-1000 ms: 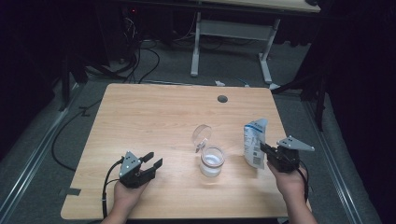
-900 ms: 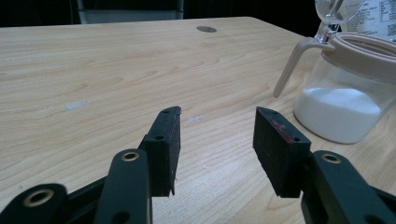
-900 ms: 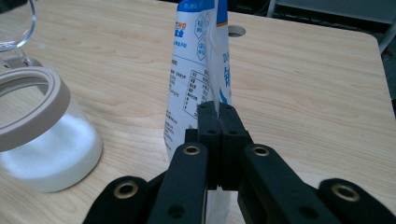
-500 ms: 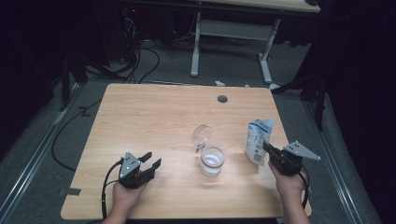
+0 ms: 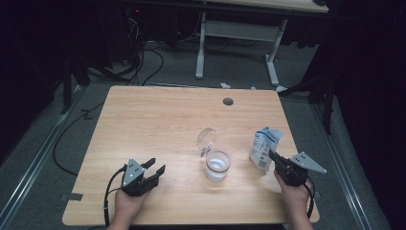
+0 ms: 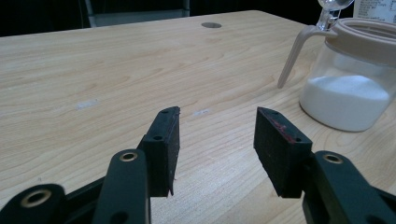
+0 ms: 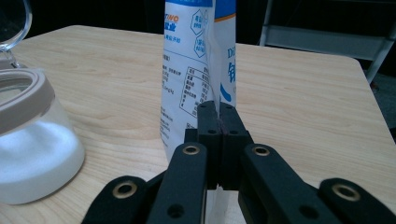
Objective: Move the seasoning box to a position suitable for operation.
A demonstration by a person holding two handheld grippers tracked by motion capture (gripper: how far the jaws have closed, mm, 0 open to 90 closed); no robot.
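A: What containers are on the table?

B: Two. Near the middle of the front half stands a clear jar with a pale collar; its round transparent lid is flipped up behind it on a hinge. To its right, well apart from it, stands a white and blue bag with printed panels.

A: What is inside them?

B: The jar holds a white, fine-grained powder. In the left gripper view the jar is filled to roughly half its height, with a level surface. What the bag holds I cannot tell; it is opaque.

A: And the right gripper?

B: Its jaws are clenched tight on the lower edge of the bag. In the right gripper view the bag stands upright with its thin edge pinched between the pads, and the jar sits off to the left.

A: The left gripper?

B: Released, jaws apart with nothing between them, resting low at the table's front left, pointed towards the jar.
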